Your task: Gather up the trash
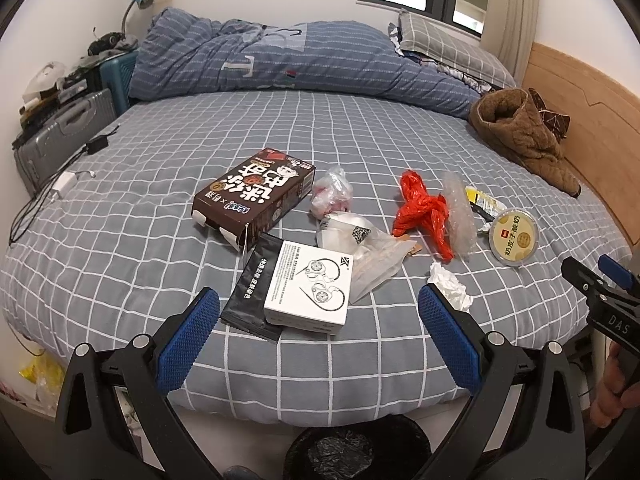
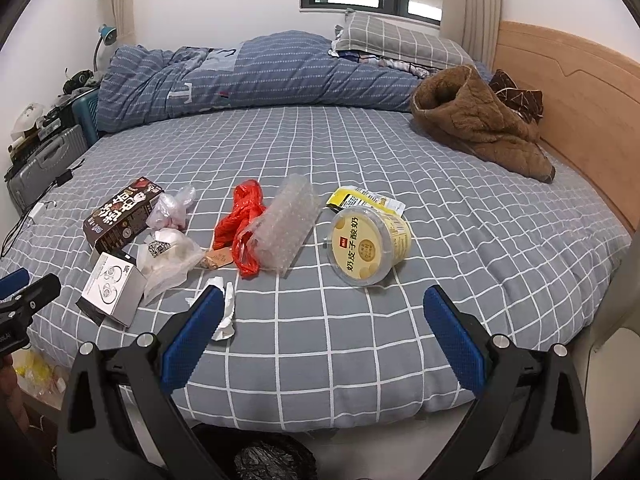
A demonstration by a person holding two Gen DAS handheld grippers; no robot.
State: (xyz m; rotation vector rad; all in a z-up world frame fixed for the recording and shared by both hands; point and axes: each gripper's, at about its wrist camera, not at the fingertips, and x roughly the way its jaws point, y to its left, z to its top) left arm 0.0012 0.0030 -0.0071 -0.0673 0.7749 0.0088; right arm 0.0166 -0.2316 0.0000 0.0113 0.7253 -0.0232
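Both claws, left claw (image 1: pixel 319 322) and right claw (image 2: pixel 324 326), hang released and empty above the bed (image 1: pixel 160 240) edge. Trash lies near ahead: white box (image 1: pixel 310 290), yogurt tub (image 2: pixel 370 246) (on its side). Grip the tub across its wall, then drop into the bin (image 1: pixel 356 454) below.

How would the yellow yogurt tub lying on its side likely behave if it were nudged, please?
The yogurt tub is round and lies on its side, so it may roll in an arc on the bedsheet. Its plastic wall looks stiff. It is probably light, though its contents cannot be seen.
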